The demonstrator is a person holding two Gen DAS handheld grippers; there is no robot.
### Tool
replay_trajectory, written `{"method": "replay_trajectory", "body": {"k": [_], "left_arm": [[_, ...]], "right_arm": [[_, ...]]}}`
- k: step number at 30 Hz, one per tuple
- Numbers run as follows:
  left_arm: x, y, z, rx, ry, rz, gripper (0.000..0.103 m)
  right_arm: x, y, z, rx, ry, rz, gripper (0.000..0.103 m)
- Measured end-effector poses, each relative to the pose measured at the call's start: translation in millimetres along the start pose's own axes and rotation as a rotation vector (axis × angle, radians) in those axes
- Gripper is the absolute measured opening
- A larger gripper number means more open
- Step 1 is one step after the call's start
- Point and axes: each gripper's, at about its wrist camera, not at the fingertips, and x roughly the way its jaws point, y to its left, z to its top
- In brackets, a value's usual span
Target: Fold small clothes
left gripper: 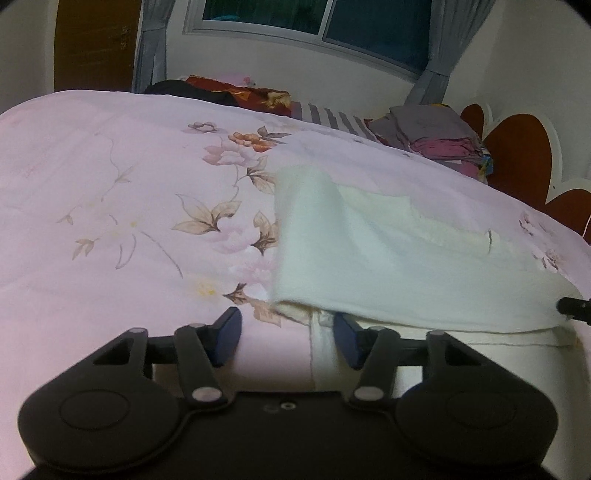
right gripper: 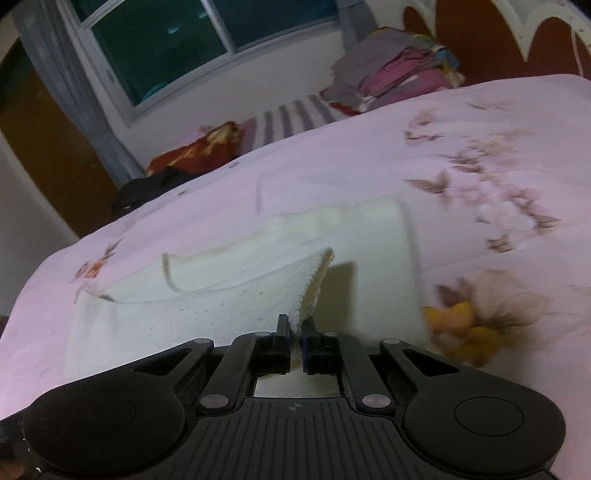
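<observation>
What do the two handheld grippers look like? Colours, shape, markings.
Both are matte black plastic with round side lobes, linkage arms on silver pins, and dark blue finger pads. The left gripper has a smooth base; the right gripper has a ribbed base with a small crosshair mark.

Bedspread (left gripper: pixel 110 192): pink, printed with brown leaves and pale flowers, spread under and ahead of both claws.
Window (left gripper: pixel 314 18): dark panes in a pale frame, far ahead and above, on the back wall.
Curtains (left gripper: pixel 151 44): grey, hanging at either side of the window.
Folded pile (left gripper: pixel 439 140): grey on top, pink and purple layers below, far ahead and to the right of the left claw.
Striped cloth (right gripper: pixel 291 114): grey and white bands, at the bed's far edge, ahead of the right claw.
Red patterned cloth (right gripper: pixel 199 151): crumpled, far ahead, left of the stripes.
Black cloth (right gripper: pixel 147 188): bunched just beside the red one.
Headboard (left gripper: pixel 517 147): brown lobes edged in white, far right.
</observation>
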Motion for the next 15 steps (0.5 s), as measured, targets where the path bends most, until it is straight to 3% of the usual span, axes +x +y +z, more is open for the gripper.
{"method": "replay_trajectory", "body": {"k": [10,15], "left_arm": [[3,-1,2,0.013,0.008,-0.004,0.047],[3,0,2,0.021,0.009,-0.005,0.047]], "right_arm": [[-12,-22,5,0.022,-0.031,-0.032,0.005],[-9,-30,-2,0.015,0.000,-0.047,0.005]]}}
